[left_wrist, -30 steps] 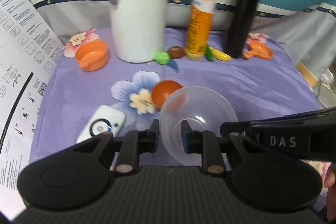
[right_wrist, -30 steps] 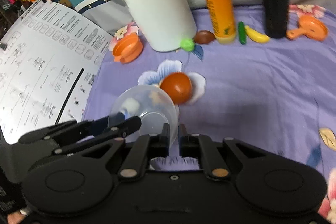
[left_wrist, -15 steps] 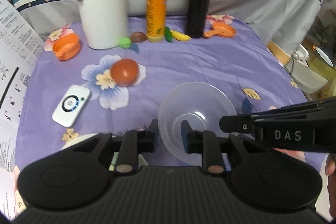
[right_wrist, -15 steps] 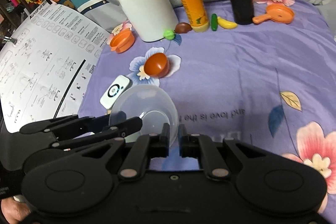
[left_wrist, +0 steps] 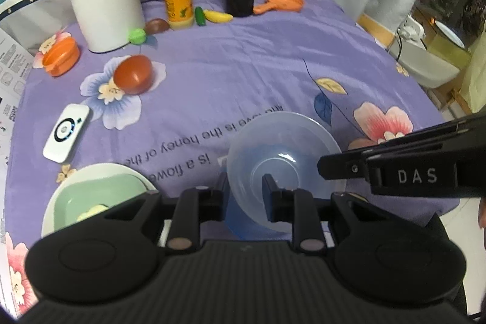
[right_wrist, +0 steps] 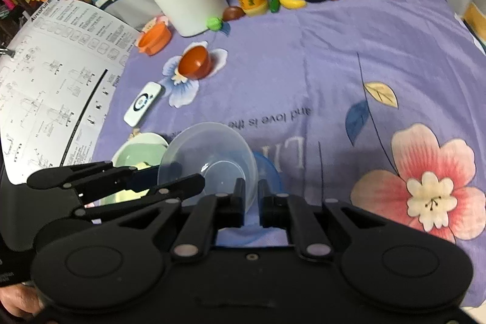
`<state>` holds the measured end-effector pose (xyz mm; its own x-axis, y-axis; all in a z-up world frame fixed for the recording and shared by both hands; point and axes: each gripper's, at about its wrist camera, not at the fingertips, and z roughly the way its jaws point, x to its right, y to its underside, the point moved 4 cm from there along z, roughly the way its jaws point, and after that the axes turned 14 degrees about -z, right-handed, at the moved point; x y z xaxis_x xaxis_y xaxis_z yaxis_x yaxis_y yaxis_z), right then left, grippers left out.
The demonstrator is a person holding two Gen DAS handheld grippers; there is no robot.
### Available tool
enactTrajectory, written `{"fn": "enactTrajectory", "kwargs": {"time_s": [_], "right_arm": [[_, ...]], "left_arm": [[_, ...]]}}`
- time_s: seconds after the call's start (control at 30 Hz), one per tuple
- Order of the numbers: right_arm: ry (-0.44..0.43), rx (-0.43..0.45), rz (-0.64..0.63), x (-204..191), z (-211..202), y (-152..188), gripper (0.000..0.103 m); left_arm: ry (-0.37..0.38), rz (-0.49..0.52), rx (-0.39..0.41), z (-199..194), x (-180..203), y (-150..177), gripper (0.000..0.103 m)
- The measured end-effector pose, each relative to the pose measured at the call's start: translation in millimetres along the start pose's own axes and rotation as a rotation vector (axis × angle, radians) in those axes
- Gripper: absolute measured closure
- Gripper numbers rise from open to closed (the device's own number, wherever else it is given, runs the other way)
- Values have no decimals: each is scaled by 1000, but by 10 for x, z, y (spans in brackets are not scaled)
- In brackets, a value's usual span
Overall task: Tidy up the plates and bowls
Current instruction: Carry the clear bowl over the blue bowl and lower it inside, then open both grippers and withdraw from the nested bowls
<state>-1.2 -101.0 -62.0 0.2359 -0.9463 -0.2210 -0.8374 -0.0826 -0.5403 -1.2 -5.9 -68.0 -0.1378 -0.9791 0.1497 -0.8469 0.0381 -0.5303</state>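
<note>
While both grippers pinch opposite rim sides of the clear bowl (left_wrist: 285,154), it hangs tilted just above the purple floral cloth (left_wrist: 258,56). Left gripper (left_wrist: 244,195) clamps the near-left wall, one finger inside, one outside. Right gripper (right_wrist: 250,196) is pressed nearly together on the thin rim. A blue dish (right_wrist: 267,169) sits under the bowl; green-and-white plate (left_wrist: 91,196) lies just beside, left.

Translucent glossy plastic bowl (left_wrist: 285,154); matt cloth tablecloth (left_wrist: 243,75).
</note>
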Motion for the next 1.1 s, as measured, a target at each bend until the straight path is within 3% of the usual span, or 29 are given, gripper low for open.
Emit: {"fn": "enactTrajectory", "kwargs": {"time_s": [0.47,0.53,0.57,0.6,0.63,0.73,0.8,0.83,0.93,1.1], "right_arm": [[-9,-57,4,-7,152,66,92],[-8,-62,4,-12,165,61,91],[-11,-62,3,-7,170,57,90],[-12,-59,4,-3,167,54,81],[-13,-54,6,1,160,46,68],[-1,-23,0,0,107,16,45],[15,-3,-6,6,69,-8,33],[22,9,-10,14,49,-19,23],[37,46,-22,39,-19,-62,6],[48,51,-7,72,-23,-83,0]], "left_arm": [[-2,1,-54,181,-30,59,75],[0,4,-51,189,-26,53,66],[-1,4,-43,181,-25,52,54],[-3,7,-28,160,-26,47,42],[-5,12,-13,128,-21,47,38],[-9,31,35,24,-24,28,26],[-13,36,70,-38,-54,22,5],[-13,33,88,-64,-75,22,2],[-5,13,107,-103,-161,18,0],[9,-38,98,-82,-306,-13,0]]}}
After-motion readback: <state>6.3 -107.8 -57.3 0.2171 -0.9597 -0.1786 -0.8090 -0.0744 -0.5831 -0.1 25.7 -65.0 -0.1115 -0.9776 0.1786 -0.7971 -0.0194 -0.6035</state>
